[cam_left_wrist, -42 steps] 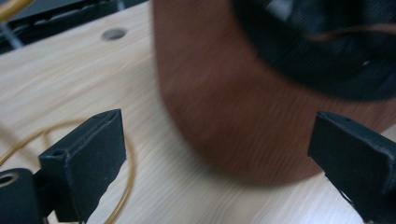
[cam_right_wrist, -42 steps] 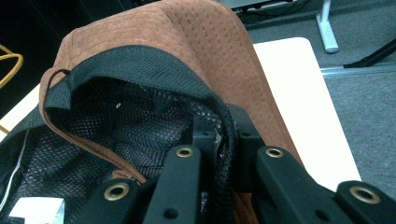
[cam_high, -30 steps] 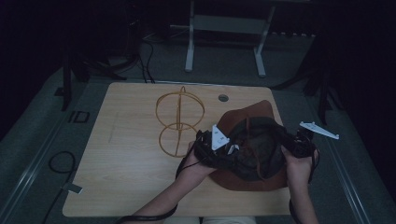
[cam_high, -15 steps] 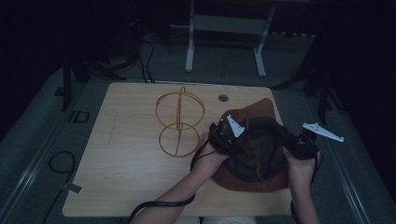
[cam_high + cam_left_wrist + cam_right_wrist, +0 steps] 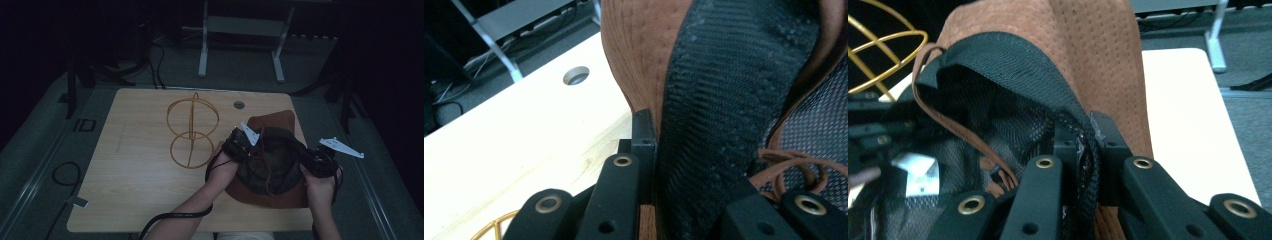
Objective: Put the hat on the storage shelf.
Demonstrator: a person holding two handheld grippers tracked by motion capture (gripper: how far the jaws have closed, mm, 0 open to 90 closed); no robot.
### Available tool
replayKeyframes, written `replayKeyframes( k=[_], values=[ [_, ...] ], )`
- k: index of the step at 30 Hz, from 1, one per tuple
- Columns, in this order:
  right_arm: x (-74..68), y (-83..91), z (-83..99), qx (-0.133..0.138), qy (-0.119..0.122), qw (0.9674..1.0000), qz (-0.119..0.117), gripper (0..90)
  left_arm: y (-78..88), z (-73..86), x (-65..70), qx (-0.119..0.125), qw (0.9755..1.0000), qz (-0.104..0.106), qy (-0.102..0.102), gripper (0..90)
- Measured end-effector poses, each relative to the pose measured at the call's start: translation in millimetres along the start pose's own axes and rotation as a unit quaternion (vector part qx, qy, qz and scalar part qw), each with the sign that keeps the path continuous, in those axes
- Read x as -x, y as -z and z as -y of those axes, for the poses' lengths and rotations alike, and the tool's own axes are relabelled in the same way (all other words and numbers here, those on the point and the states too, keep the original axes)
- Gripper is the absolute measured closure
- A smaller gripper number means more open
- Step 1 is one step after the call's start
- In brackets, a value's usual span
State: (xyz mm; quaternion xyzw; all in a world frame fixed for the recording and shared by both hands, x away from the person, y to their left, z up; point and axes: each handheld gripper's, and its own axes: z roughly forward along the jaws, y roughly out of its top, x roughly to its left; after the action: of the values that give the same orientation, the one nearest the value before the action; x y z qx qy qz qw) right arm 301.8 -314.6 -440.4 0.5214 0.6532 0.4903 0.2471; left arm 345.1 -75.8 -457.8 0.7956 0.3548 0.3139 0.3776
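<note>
Your brown hat lies upside down at the right half of the wooden table, its suede brim spread flat and its dark mesh lining facing up. Part of the brim reaches the table's right edge.

Your left gripper sits at the hat's left rim. Its jaws have just been closing, and in the left gripper view they are clamped on the black mesh sweatband and the brown suede behind it (the fabric is squeezed tight between the pads). A brown cord loops across the lining just to the right of that grip.

Your right gripper holds the opposite rim. In the right gripper view its jaws pinch the edge of the black band, with the suede crown rising behind it.

So both claws are narrow and gripping the hat, one on each side of the opening.

The gold wire hat stand stands left of the hat, near your left gripper but apart from it. A round cable hole lies in the tabletop beyond.
</note>
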Motion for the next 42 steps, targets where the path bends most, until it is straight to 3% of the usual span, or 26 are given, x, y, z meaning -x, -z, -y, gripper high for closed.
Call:
replayKeyframes(
  k=[7,8,10,13,16,20,21,22,23,24,25,26,27,28,29,30,31,32,33,34,37,41,42],
  values=[
    [5.1,16.5,6.3,0.010,0.004,0.9991,-0.040,70.5,9.6,-5.2,-4.2,0.023,0.9997,0.007,0.004,86.4],
    [4.0,27.7,8.4,0.012,0.019,0.9982,-0.055,59.9,12.5,-7.1,-5.2,0.030,0.9995,0.007,0.005,86.4],
    [5.5,33.4,8.5,-0.003,0.021,0.9967,-0.079,54.6,15.8,-8.6,-6.8,0.038,0.9993,0.006,0.006,86.4],
    [8.6,46.2,9.7,-0.019,0.035,0.9951,-0.090,47.6,21.7,-9.4,-9.7,0.046,0.9989,-0.004,0.000,86.4],
    [16.2,62.7,7.9,-0.019,0.036,0.9940,-0.101,47.2,24.7,-8.0,-13.4,0.056,0.9984,0.010,0.009,86.4],
    [37.2,79.9,1.4,0.016,0.049,0.9971,-0.056,46.8,35.3,-4.4,-15.9,0.084,0.9959,0.034,0.011,86.4],
    [42.9,82.2,-0.3,0.019,0.047,0.9976,-0.047,46.9,39.3,-3.3,-16.7,0.096,0.9944,0.044,0.007,86.4],
    [48.3,83.2,-1.6,0.023,0.053,0.9975,-0.039,46.5,48.9,-1.7,-18.5,0.120,0.9908,0.064,-0.001,86.3],
    [52.9,83.0,-2.8,0.027,0.060,0.9976,-0.025,46.6,48.9,-1.7,-18.5,0.120,0.9908,0.064,-0.001,86.3],
    [52.9,83.0,-2.8,0.027,0.060,0.9976,-0.025,46.6,54.8,-0.5,-20.0,0.141,0.9864,0.084,-0.009,86.3],
    [62.5,79.5,-5.4,0.025,0.070,0.9970,-0.023,47.0,66.9,1.6,-23.0,0.173,0.9786,0.108,-0.031,86.2],
    [64.2,77.6,-6.0,0.025,0.071,0.9968,-0.027,47.1,66.9,1.6,-23.0,0.173,0.9786,0.108,-0.031,86.3],
    [64.7,74.8,-6.9,0.020,0.075,0.9965,-0.031,47.1,73.1,3.2,-26.3,0.194,0.9716,0.130,-0.037,86.2],
    [63.3,71.5,-7.5,0.017,0.085,0.9954,-0.041,47.1,78.8,3.9,-28.0,0.205,0.9686,0.135,-0.043,86.2],
    [59.8,68.3,-8.0,0.016,0.093,0.9940,-0.056,47.1,84.0,5.0,-31.4,0.220,0.9623,0.152,-0.048,86.2],
    [59.8,68.3,-8.0,0.016,0.093,0.9940,-0.056,47.1,88.6,6.4,-35.1,0.239,0.9541,0.173,-0.050,86.2],
    [55.1,65.0,-8.4,0.016,0.101,0.9920,-0.074,47.0,92.7,7.4,-37.5,0.251,0.9494,0.180,-0.058,86.2],
    [49.8,61.5,-8.9,0.016,0.106,0.9893,-0.099,46.9,96.0,7.9,-40.3,0.256,0.9459,0.190,-0.060,86.2],
    [43.9,58.0,-9.3,0.018,0.109,0.9864,-0.122,46.9,99.0,9.0,-42.9,0.265,0.9409,0.203,-0.057,86.2],
    [37.0,53.9,-9.6,0.018,0.116,0.9839,-0.135,46.5,102.2,10.5,-45.9,0.275,0.9343,0.220,-0.054,86.1],
    [12.4,39.0,-9.6,0.001,0.144,0.9726,-0.182,43.5,108.1,14.4,-49.7,0.290,0.9204,0.255,-0.060,86.1],
    [-18.1,25.6,-8.4,-0.001,0.153,0.9558,-0.251,44.5,110.6,18.7,-47.0,0.303,0.9095,0.276,-0.073,86.0],
    [-25.4,23.7,-8.2,0.001,0.157,0.9518,-0.263,44.5,110.1,19.5,-45.7,0.305,0.9078,0.278,-0.076,85.9]
  ],
)
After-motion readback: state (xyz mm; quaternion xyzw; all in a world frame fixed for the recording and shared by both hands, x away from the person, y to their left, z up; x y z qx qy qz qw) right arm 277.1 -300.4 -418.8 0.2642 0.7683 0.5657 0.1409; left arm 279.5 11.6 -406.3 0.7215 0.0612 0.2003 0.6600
